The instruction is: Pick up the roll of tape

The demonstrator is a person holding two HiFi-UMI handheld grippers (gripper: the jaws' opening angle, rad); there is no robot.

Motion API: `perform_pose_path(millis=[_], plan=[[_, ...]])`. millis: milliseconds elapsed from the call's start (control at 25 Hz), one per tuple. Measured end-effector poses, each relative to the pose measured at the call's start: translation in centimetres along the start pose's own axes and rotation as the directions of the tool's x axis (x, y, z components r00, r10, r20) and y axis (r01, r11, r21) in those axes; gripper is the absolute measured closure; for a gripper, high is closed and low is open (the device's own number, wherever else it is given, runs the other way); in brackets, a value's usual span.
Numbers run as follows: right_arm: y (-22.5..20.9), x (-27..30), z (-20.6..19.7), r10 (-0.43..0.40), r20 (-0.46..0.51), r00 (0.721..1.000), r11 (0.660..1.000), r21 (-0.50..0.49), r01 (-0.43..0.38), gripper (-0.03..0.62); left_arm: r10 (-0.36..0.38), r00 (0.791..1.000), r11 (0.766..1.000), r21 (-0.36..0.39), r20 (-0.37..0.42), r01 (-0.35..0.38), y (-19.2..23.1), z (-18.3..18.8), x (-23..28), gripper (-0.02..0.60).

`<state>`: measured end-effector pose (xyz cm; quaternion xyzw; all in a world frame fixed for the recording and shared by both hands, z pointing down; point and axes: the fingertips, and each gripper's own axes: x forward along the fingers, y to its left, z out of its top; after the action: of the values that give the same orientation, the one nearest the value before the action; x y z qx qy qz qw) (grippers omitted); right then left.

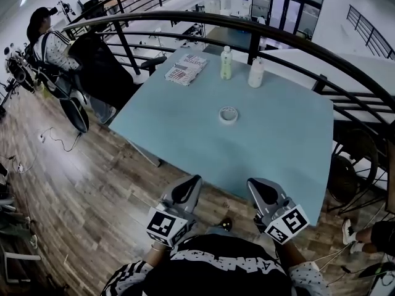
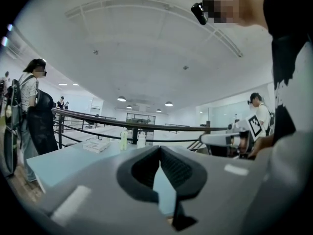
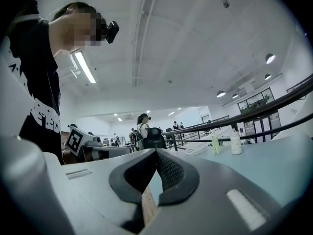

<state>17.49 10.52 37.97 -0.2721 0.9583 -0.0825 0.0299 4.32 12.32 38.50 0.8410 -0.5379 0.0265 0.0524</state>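
The roll of tape [image 1: 228,114] lies flat, white and ring-shaped, near the middle of the light blue table [image 1: 284,140]. My left gripper [image 1: 195,180] and right gripper [image 1: 252,182] hover side by side at the table's near edge, well short of the tape. Both point toward the tape. In the left gripper view the left gripper [image 2: 159,149] has its tips together and nothing between them. The right gripper [image 3: 156,152] is likewise shut and empty in its own view. The tape does not show in either gripper view.
Two bottles [image 1: 226,62] [image 1: 255,73] and a stack of packets [image 1: 185,68] stand at the table's far side. A dark curved railing [image 1: 259,29] runs behind the table. A person [image 1: 46,45] stands at the far left, and a chair [image 1: 352,171] is at the right.
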Motion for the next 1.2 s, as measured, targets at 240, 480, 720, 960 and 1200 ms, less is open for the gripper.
perform_pose_path(millis=[240, 480, 720, 960, 1200], plan=[[0.3, 1.0, -0.3, 0.020, -0.008, 1.000, 1.000, -0.001, -0.020, 0.597, 0.010, 1.000, 1.000, -0.002, -0.001, -0.010, 0.8, -0.3, 0.1, 0.581], [-0.2, 1.3, -0.3, 0.006, -0.003, 1.000, 1.000, -0.004, -0.006, 0.597, 0.002, 1.000, 1.000, -0.002, -0.013, -0.002, 1.4, -0.6, 0.7, 0.581], [-2.1, 0.7, 0.1, -0.054, 0.005, 0.999, 0.998, -0.012, 0.054, 0.596, -0.065, 0.998, 0.998, 0.006, -0.003, 0.065, 0.7, -0.1, 3.5, 0.581], [-3.7, 1.3, 0.9, -0.088, 0.006, 0.996, 0.996, -0.018, 0.088, 0.596, -0.096, 0.995, 0.995, 0.016, 0.013, 0.096, 1.4, 1.1, 5.6, 0.581], [-5.1, 3.6, 1.4, -0.103, 0.005, 0.995, 0.995, -0.017, 0.103, 0.595, -0.109, 0.994, 0.994, 0.018, 0.004, 0.109, 3.4, 1.7, 7.4, 0.581]])
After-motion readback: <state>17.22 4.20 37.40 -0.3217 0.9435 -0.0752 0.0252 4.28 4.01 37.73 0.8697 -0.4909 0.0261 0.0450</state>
